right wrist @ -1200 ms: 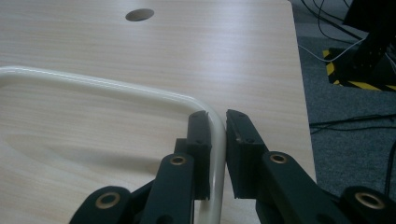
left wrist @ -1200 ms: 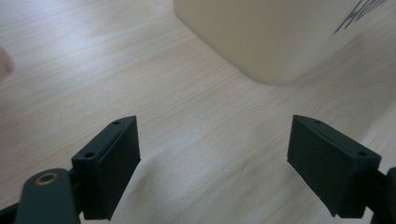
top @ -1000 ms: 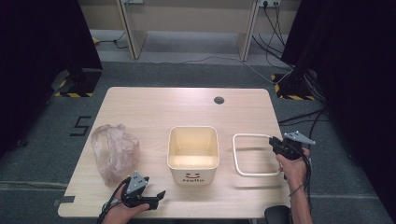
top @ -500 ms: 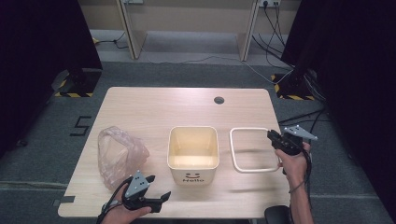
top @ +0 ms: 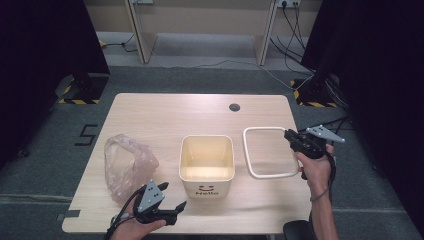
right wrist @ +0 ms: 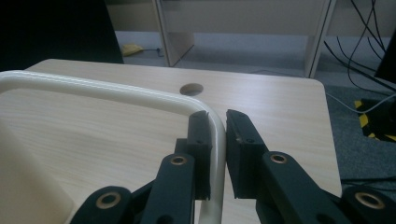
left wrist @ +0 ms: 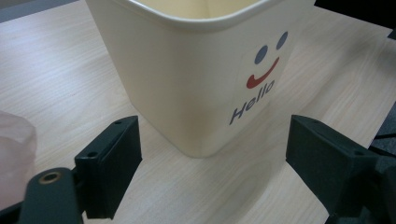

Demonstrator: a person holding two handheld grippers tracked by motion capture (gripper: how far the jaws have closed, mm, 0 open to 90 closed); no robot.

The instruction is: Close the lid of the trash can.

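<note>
Lifted since before, the white frame (top: 270, 152) hides between the right gripper's (right wrist: 217, 121) fingers (right wrist: 201, 144).

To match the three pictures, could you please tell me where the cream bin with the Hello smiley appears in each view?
High view: the cream bin stands at the table's middle, near the front edge.
Left gripper view: it fills the upper centre, just beyond the open fingers.
Right gripper view: a pale cream surface at the lower left is probably its wall; I cannot tell.
Shared landmark: the white rim frame held by the right gripper, right of the bin.
</note>
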